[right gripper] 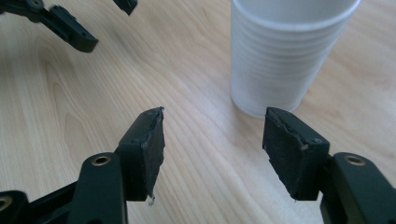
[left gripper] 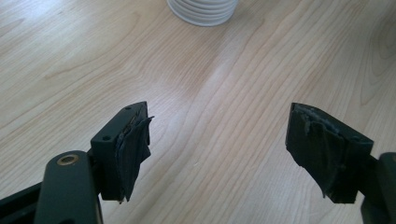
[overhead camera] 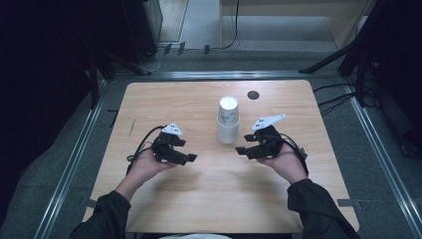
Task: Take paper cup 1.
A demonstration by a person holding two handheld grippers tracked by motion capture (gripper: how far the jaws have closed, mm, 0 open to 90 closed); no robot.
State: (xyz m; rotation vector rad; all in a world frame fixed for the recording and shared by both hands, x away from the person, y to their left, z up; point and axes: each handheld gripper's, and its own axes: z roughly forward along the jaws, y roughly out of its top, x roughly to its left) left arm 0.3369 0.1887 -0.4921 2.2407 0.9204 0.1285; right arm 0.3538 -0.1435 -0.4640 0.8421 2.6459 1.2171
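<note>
A stack of white paper cups [overhead camera: 228, 122] stands upside down at the middle of the wooden table [overhead camera: 164, 99]. My left gripper [overhead camera: 185, 149] is held low to the left of the stack, pointing right, jaws open and nothing between them. In the left gripper view the gripper [left gripper: 219, 116] frames bare wood, with the cup stack [left gripper: 203, 11] at the top edge. My right gripper [overhead camera: 244, 144] sits just right of the stack, pointing left. The right gripper view has that gripper [right gripper: 212, 119] open over bare wood, the cup stack [right gripper: 285, 56] close beyond its right jaw, untouched.
A small black round disc [overhead camera: 253, 94] lies on the table behind the cups. Metal rails [overhead camera: 79, 149] run along the floor on both sides. Dark equipment and cables [overhead camera: 149, 50] stand beyond the far edge. The other gripper's jaws [right gripper: 70, 28] show at the right gripper view's top left.
</note>
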